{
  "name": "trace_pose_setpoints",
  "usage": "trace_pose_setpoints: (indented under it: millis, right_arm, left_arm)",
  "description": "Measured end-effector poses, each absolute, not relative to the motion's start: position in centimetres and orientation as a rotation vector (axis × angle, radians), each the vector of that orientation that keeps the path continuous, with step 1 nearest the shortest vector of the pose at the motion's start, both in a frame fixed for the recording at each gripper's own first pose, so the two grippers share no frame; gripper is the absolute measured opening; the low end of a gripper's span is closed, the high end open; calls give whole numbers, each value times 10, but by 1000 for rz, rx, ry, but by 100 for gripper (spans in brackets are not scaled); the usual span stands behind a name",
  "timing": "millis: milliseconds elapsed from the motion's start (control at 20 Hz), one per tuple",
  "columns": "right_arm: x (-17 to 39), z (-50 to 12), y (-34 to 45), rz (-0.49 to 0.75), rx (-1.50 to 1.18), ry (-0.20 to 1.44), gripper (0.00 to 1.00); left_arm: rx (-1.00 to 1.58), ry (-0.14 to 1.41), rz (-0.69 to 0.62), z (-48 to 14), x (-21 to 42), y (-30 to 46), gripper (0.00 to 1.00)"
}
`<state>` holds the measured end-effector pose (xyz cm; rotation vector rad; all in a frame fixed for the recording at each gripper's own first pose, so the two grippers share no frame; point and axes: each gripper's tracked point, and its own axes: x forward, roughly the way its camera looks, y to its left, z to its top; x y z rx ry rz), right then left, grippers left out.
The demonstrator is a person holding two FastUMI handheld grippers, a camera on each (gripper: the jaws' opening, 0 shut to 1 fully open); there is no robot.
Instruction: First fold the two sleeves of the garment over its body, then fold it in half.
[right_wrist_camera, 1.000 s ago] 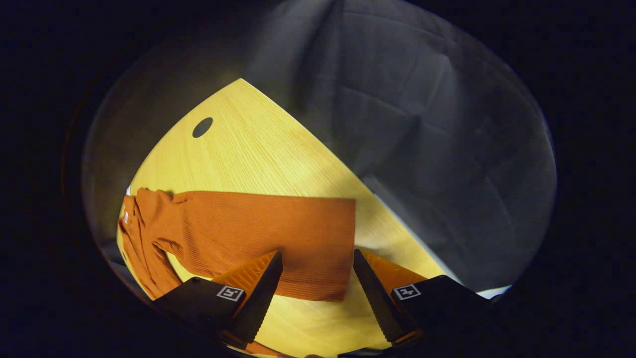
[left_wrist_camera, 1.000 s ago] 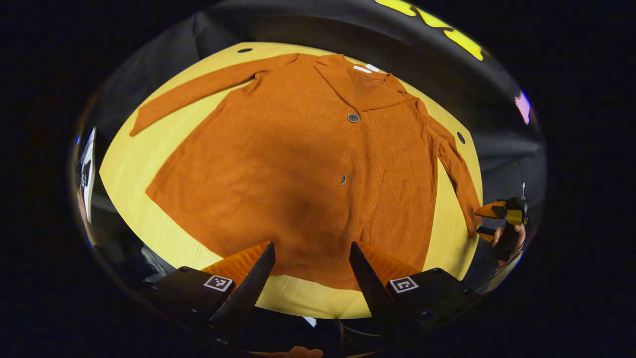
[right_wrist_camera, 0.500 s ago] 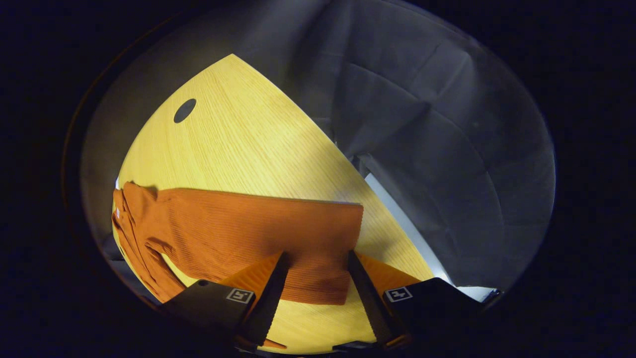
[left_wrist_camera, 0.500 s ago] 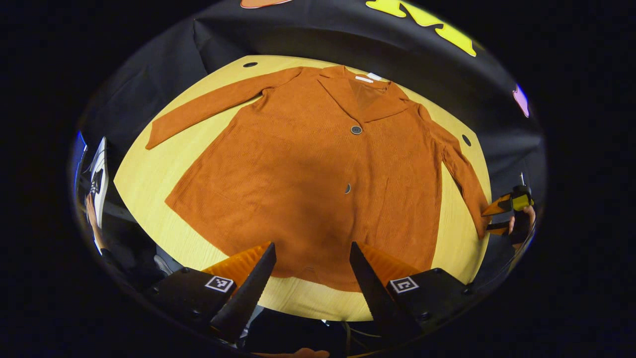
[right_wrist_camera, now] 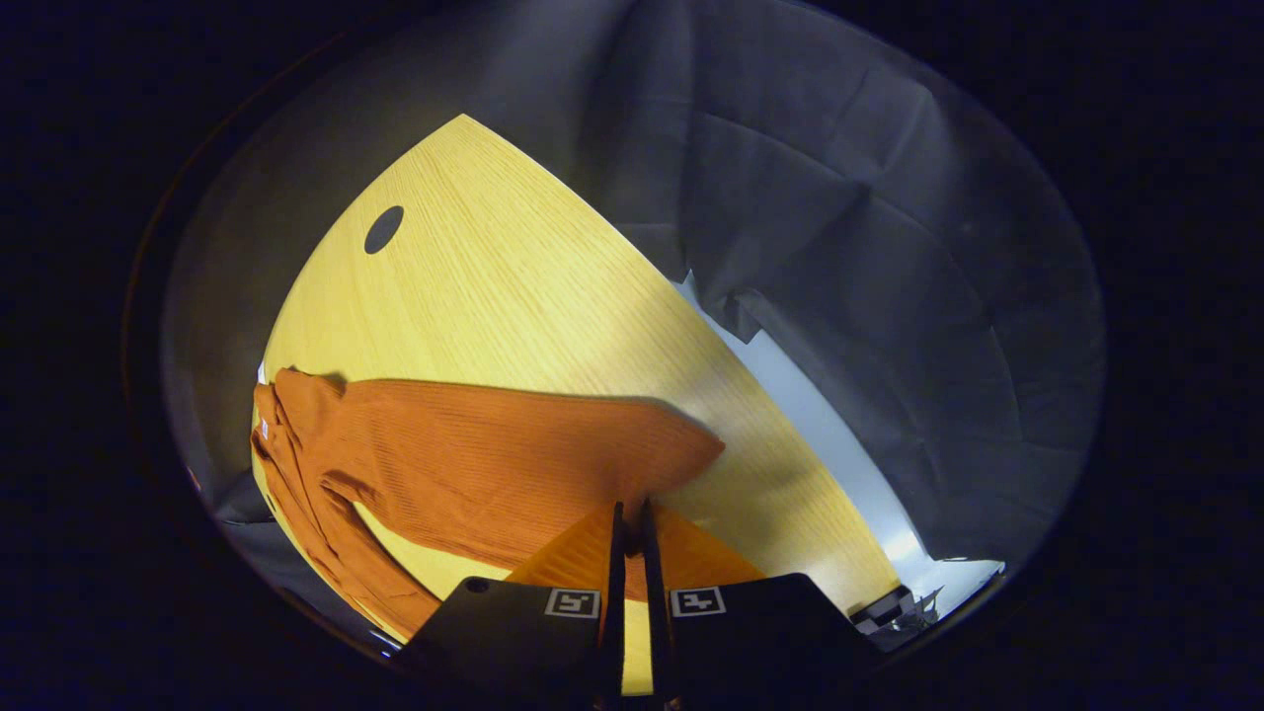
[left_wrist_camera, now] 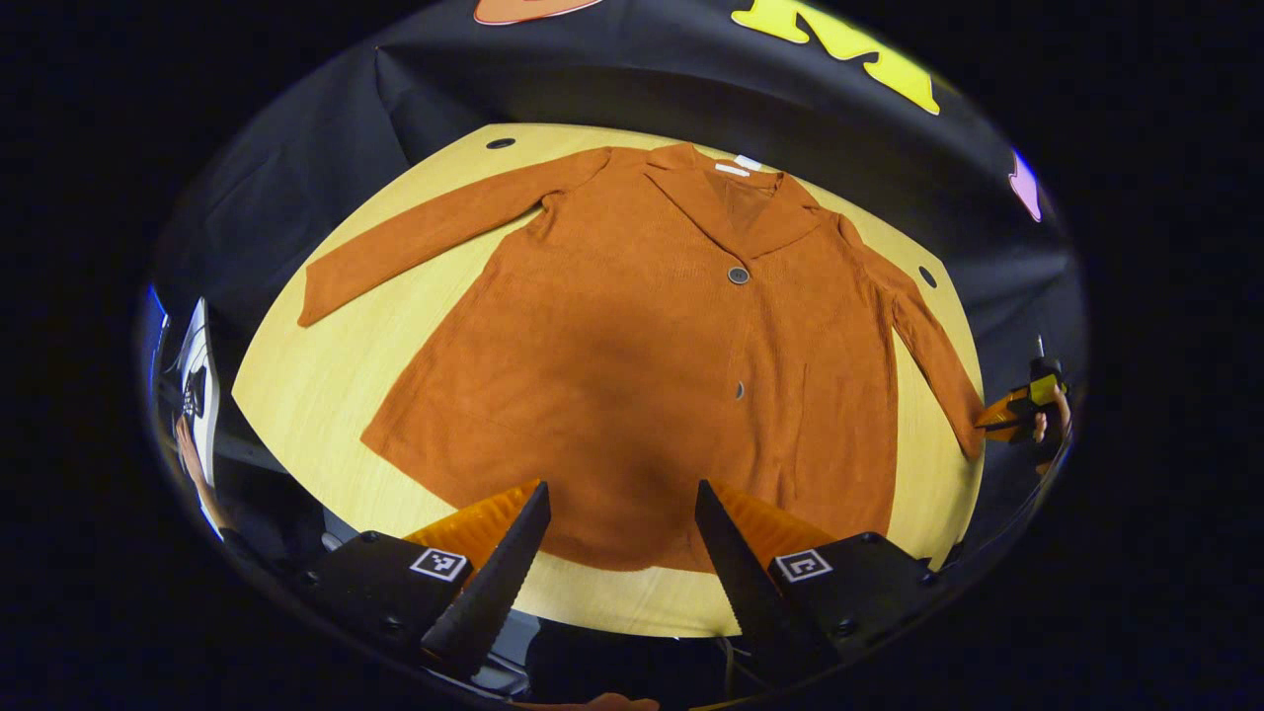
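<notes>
In the left gripper view, a shoe (left_wrist_camera: 197, 380) showed at the far left edge of the frame. A long sleeve (left_wrist_camera: 434, 225) reached toward the upper left across the yellow worktop (left_wrist_camera: 316, 375). The orange garment (left_wrist_camera: 642, 355) lay flat and face up in the middle of the frame, with its collar near the top and a dark button (left_wrist_camera: 738, 276) on its front. At the bottom, the left gripper (left_wrist_camera: 617, 538) hung over the hem with its fingers wide apart and nothing between them. At the far right edge, a hand (left_wrist_camera: 1049, 427) held the other gripper at the end of the other sleeve (left_wrist_camera: 933, 346).

In the right gripper view, that sleeve (right_wrist_camera: 494, 469) lay across the lower left of the frame on the worktop (right_wrist_camera: 513, 296). A dark round hole (right_wrist_camera: 384, 229) sat in the upper left. At the bottom middle, the right gripper (right_wrist_camera: 630, 513) had its fingers pressed tight together on the sleeve's cuff, which bunched up there. Grey cloth (right_wrist_camera: 869, 247) hung on the right.
</notes>
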<state>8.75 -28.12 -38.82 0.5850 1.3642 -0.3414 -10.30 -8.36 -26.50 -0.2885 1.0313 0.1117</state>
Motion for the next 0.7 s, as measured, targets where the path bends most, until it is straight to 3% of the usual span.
trace_pose_setpoints:
  millis: [250, 400, 700]
  right_arm:
    - [109, -311, -234, -293, 547, 1238, 11]
    - [122, -263, -183, -231, 506, 1183, 11]
    - [158, -186, -22, -49, 397, 1112, 11]
  left_arm:
    - [-193, 1022, 92, -268, -104, -26, 100]
    - [-178, 1007, 86, -272, -99, 0, 97]
    - [-162, 948, 59, -281, -94, 42, 97]
